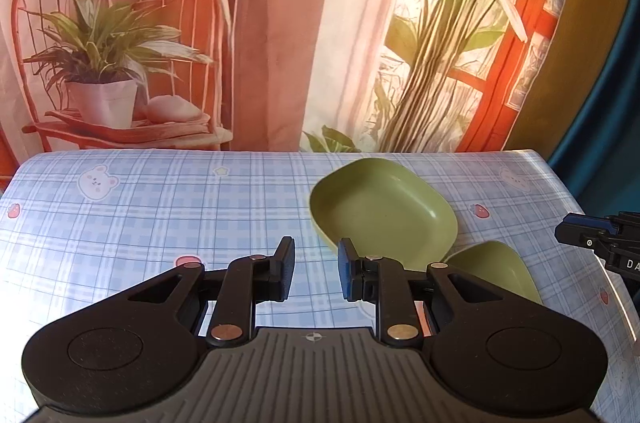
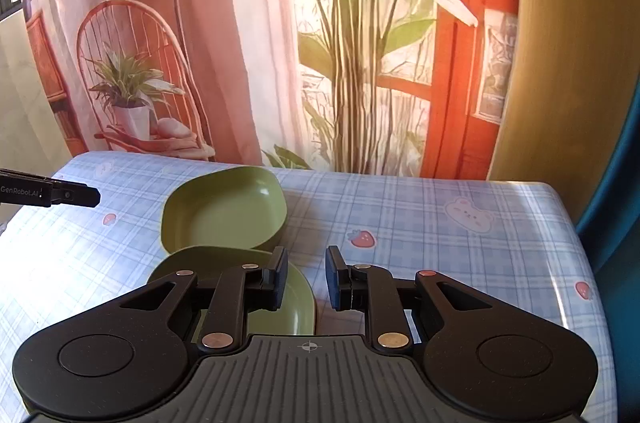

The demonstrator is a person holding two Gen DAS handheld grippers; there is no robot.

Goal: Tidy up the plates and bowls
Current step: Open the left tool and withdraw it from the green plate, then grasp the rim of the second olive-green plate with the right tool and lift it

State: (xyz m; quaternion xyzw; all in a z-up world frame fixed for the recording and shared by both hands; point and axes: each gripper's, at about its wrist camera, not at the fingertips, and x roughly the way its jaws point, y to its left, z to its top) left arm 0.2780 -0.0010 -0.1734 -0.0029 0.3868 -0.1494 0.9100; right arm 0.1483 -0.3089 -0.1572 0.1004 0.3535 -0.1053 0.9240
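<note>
Left claw point(image 1: 316, 273): yours stands narrow, holding nothing.
Right claw point(image 2: 306, 277): narrow, empty too.
Bowl point(image 1: 384, 209): on the table point(image 1: 160, 215) (tilted), touching the plate point(image 1: 496, 269).

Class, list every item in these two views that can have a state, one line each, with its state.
Far dish: upright, empty, tilted, its near edge propped on the near dish.
Near dish: upright, empty, flat on the table.
Left tongs: narrow gap, holding nothing.
Right tongs: narrow gap, holding nothing.
</note>
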